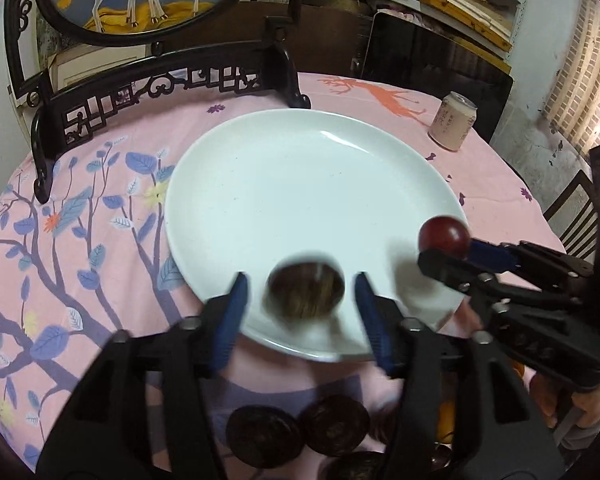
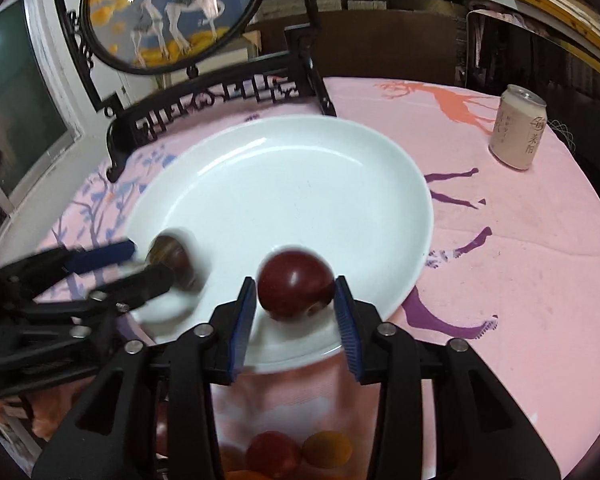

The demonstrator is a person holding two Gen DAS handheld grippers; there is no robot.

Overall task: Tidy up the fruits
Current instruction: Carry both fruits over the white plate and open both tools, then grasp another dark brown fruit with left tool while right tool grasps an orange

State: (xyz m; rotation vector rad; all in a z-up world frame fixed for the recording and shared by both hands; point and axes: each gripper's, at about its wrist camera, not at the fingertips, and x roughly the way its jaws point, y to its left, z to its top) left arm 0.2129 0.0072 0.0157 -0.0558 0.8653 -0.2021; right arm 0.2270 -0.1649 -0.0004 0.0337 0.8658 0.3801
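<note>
A large white plate (image 1: 300, 184) lies on the pink tablecloth; it also shows in the right wrist view (image 2: 292, 184). My left gripper (image 1: 302, 292) is open, its blue pads apart on either side of a blurred dark brown fruit (image 1: 305, 290) over the plate's near rim. My right gripper (image 2: 296, 294) is shut on a dark red plum (image 2: 296, 286) above the plate's near right edge; the plum also shows in the left wrist view (image 1: 444, 236). More dark fruits (image 1: 296, 430) and red and orange fruits (image 2: 296, 454) lie below the grippers.
A pale drink can (image 1: 452, 126) stands at the far right of the table, seen also in the right wrist view (image 2: 518, 132). A black carved stand (image 1: 160, 88) with an oval deer painting stands behind the plate. A chair (image 1: 572, 216) is beyond the right table edge.
</note>
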